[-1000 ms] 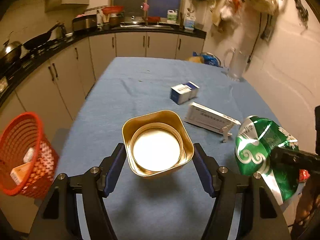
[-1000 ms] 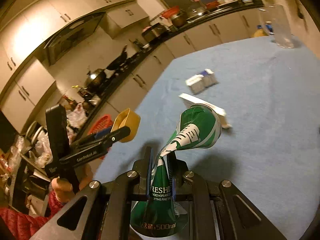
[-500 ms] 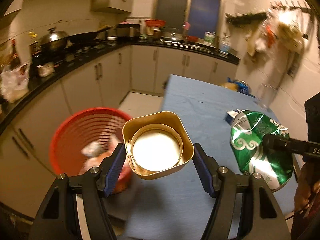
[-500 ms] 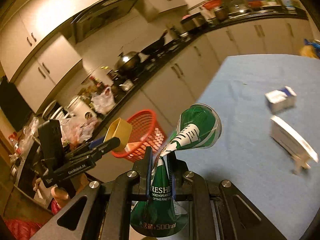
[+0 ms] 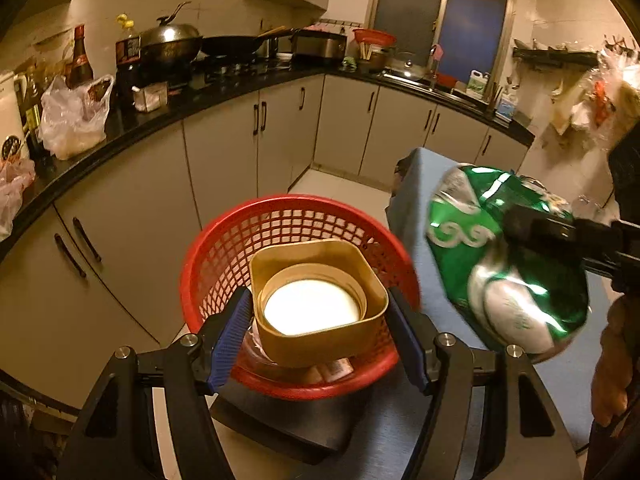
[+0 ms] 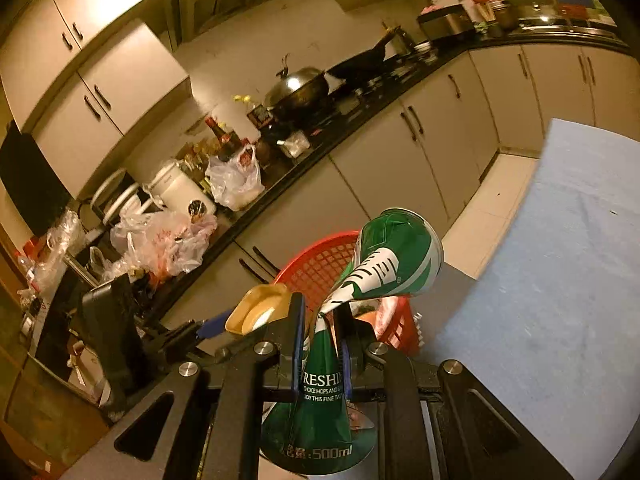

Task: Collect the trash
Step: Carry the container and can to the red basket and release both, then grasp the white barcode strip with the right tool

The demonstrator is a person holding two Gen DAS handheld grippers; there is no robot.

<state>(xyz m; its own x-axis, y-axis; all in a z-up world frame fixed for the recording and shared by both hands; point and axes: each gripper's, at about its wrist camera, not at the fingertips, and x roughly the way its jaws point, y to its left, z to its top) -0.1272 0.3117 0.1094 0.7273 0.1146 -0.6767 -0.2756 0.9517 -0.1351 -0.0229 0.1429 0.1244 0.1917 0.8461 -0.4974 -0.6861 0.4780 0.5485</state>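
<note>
My left gripper [image 5: 318,322] is shut on a square gold tin [image 5: 320,304] with a white round inside, held right over the red mesh basket [image 5: 224,248]. Some trash lies in the basket under the tin. My right gripper [image 6: 320,340] is shut on a crushed green beer can [image 6: 384,256], pinched at its flattened middle. The can also shows in the left wrist view [image 5: 508,256], to the right of the basket over the table's edge. The tin [image 6: 260,308] and the basket [image 6: 316,268] show in the right wrist view, just beyond the can.
The blue-clothed table [image 5: 408,208] stands to the right of the basket, which sits on a dark stool [image 5: 280,428]. Grey cabinets [image 5: 224,160] and a black counter with pots, bottles and plastic bags [image 5: 76,116] run along the left and back.
Both grippers have swung left from over the table to the red basket, carrying the tin and the can. The tin now hangs over the basket's opening.
</note>
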